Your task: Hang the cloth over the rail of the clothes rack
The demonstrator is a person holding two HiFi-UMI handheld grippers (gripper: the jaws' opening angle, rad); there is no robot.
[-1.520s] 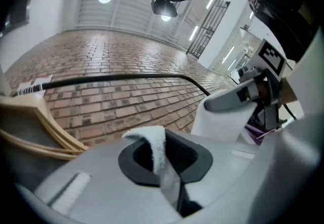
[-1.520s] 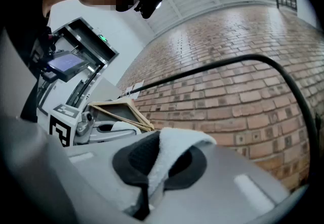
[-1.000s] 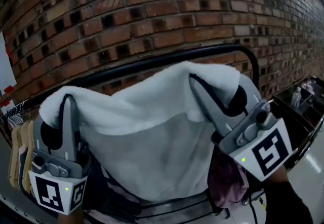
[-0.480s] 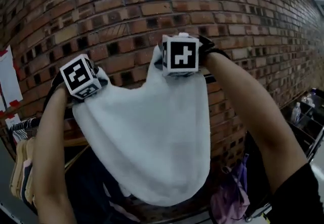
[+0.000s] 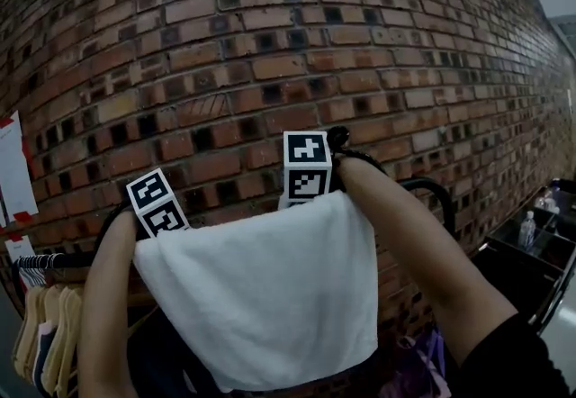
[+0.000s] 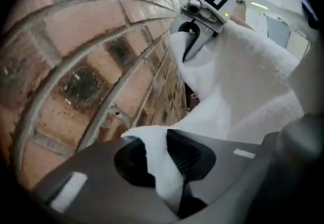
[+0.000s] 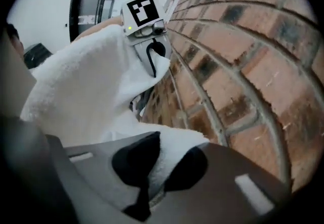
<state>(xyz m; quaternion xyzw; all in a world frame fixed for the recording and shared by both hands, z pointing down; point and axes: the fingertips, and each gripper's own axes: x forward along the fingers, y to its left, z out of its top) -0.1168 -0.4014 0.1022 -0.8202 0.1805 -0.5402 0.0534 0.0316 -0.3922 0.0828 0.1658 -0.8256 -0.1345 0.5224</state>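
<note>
Left gripper (image 6: pixel 158 153): jaws opening, one top corner of the cloth (image 5: pixel 270 297) between them, terry touching both pads. Right gripper (image 7: pixel 169 156): clenched on the other top corner, fabric pinched deep in the throat.

Both grippers sit high with marker cubes facing the person and jaws aimed at the brick wall (image 5: pixel 270 27). This probably carries the top edge past the rail (image 5: pixel 432 187) so a flap can drop behind it.

The grippers are well apart, so the cloth is stretched flat between them and not bunched. The front panel hangs toward the person. Its fold line is level with the black rail, which emerges at the cloth's right side.

The rail under the cloth is hidden, so contact is a judgement: it looks draped, with weight on the bar. The back flap seems short, since both gripper views show only the corner past the jaws, so there is a slip risk toward the front on release.

The hangers (image 5: pixel 45 333) at lower left are clear of the cloth.
</note>
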